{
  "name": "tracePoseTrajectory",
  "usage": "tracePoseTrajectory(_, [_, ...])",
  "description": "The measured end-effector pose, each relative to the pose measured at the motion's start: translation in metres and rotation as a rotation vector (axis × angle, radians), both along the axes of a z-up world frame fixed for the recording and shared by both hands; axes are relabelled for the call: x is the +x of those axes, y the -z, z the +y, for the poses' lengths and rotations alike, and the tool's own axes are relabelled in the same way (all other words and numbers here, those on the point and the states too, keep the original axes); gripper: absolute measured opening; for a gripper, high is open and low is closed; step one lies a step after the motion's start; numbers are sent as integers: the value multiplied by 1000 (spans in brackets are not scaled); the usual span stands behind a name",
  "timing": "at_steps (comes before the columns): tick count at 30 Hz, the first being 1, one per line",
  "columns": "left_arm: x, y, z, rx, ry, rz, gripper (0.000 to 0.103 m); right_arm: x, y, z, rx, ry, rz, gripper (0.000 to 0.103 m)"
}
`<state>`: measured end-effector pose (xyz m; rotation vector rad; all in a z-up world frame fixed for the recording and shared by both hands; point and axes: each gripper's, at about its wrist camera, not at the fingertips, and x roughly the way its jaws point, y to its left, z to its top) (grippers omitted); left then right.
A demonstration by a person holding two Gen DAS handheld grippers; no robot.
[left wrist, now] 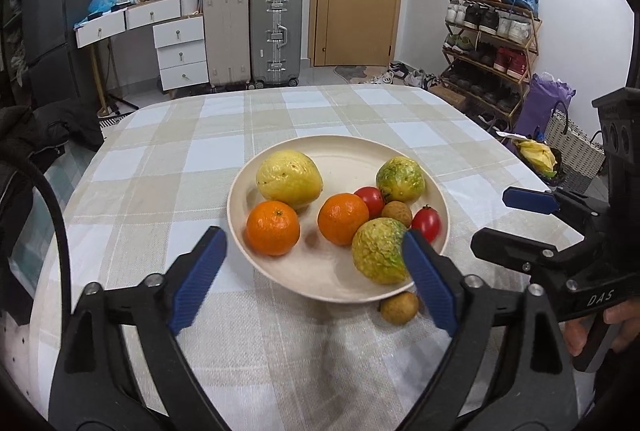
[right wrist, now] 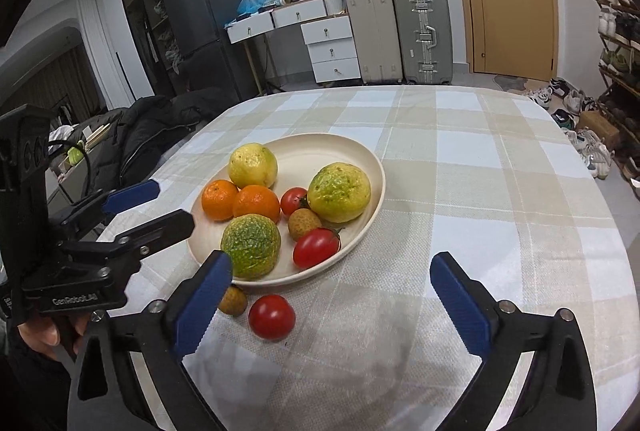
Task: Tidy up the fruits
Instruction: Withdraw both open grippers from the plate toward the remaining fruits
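Blue-padded fingers (left wrist: 200, 275) of the left gripper (left wrist: 314, 277) are seen spread wide with nothing between them, held low over the checked tablecloth (left wrist: 168, 167) at the near edge of the cream plate (left wrist: 344, 155); its right pad overlaps, in view, the nearest wrinkled green-yellow fruit (left wrist: 378, 251). The right gripper (right wrist: 340, 301) is likewise recorded as spread and empty, poised above the cloth to the right of the plate, its left pad (right wrist: 202, 297) close by the plate's near rim. On the plate are noted: a yellow wrinkled fruit (left wrist: 289, 178) at the far left, a second green-yellow wrinkled fruit (left wrist: 400, 179) at the far right, two mandarins (left wrist: 273, 227) (left wrist: 343, 218) side by side toward the near left, a small red tomato (left wrist: 370, 199) between the right mandarin and the far green fruit, a brown longan (left wrist: 397, 213) just beside it, and an oval tomato (left wrist: 426, 223) at the right rim. Off the plate, on the cloth just by the near rim, a second longan (right wrist: 233, 301) and a round red tomato (right wrist: 272, 316) are observed lying near each other but apart. In the left wrist view only the longan (left wrist: 399, 307) of this pair is visible. Each gripper appears in the other's view, at the side edge of the frame.
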<state>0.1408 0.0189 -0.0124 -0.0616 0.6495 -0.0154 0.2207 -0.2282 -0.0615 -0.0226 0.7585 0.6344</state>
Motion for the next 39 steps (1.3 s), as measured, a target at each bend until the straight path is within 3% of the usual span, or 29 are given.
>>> tracePoseTrajectory(2, [-10,-2,0,-5,-14,-12,102,-3,1,-2,2,6,4,102])
tracePoseTrajectory(16, [-47,6,-4,22,-11,17,102,-15,1,-4,-26,-7,-6,103])
tracePoseTrajectory(39, [-42,13,-4,29,-13,57,102,-14,26,15,-122,-26,108,103])
